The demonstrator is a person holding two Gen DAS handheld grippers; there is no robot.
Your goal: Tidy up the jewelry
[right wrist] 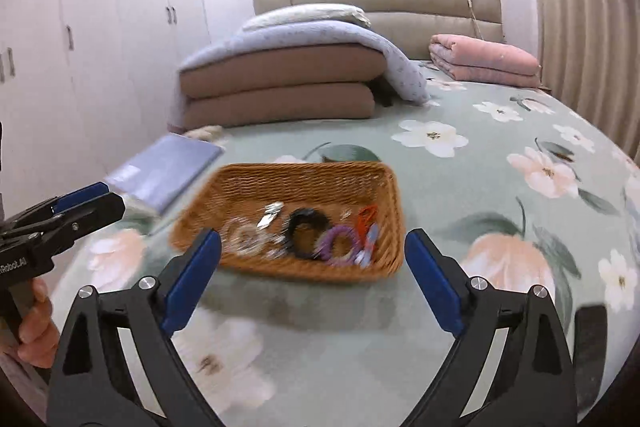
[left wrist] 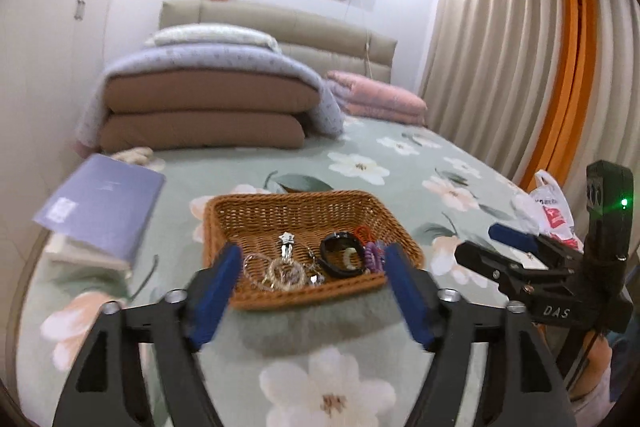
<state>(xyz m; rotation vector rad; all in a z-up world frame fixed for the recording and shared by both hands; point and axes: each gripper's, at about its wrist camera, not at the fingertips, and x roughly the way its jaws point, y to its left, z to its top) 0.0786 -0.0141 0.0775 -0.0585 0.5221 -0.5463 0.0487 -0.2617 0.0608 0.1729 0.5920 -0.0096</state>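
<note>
Jewelry (left wrist: pixel 308 259) gathered in basket (left wrist: pixel 248 215) on bed (left wrist: pixel 400 367); left tongs (left wrist: pixel 310 291) and right tongs (right wrist: pixel 312 275) spread, empty. Sorting judged finished; withdrawal remains.

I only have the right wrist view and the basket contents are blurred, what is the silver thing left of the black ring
Observer: The left wrist view is sharp: it is a hair clip topped with a star, lying in the wicker basket.
Operator: Anything to my right, off frame?
Observer: A white plastic bag with red print lies at the bed's edge.
Operator: Is my right gripper holding anything?
Observer: No, the right gripper is seen from the side, open and empty.
</note>
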